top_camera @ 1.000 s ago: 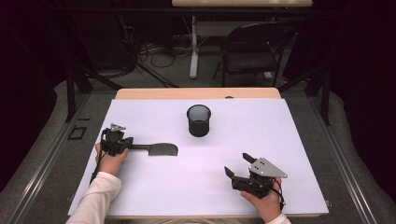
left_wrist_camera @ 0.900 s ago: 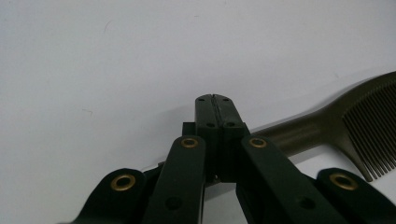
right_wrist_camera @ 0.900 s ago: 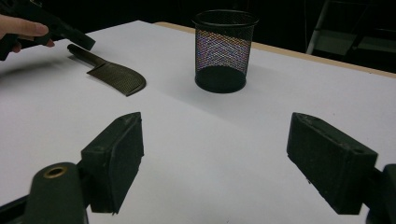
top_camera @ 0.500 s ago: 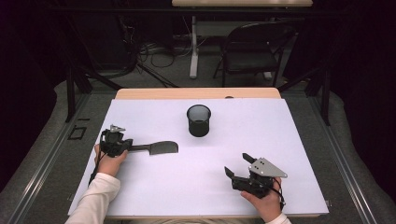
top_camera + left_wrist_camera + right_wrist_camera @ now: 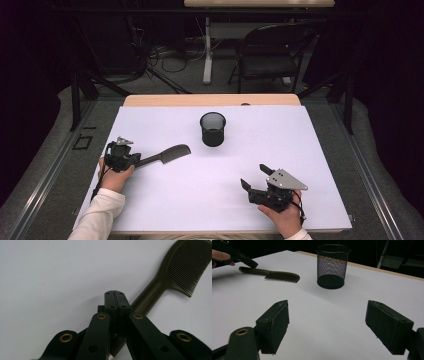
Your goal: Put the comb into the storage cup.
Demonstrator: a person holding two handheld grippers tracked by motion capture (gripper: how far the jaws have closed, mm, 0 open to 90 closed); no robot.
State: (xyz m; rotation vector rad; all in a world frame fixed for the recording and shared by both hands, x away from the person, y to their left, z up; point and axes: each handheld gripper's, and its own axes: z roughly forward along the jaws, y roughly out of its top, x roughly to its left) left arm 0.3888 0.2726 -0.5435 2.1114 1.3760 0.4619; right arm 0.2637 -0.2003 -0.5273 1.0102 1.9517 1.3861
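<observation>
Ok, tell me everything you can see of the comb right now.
The comb is dark, olive-black, and looks like plastic: a thick rounded handle that widens into a curved head with a row of fine, close-set teeth along one edge. It sits on the white table, left of the mesh cup and apart from it, head pointing toward the cup. The left gripper has its jaws closed at the handle end. Whether the comb lies flat or is slightly lifted I cannot tell.

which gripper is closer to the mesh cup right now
Left. The left gripper sits left of and below the mesh cup, shut on the comb; the right gripper is open, farther toward the table's near edge.
</observation>
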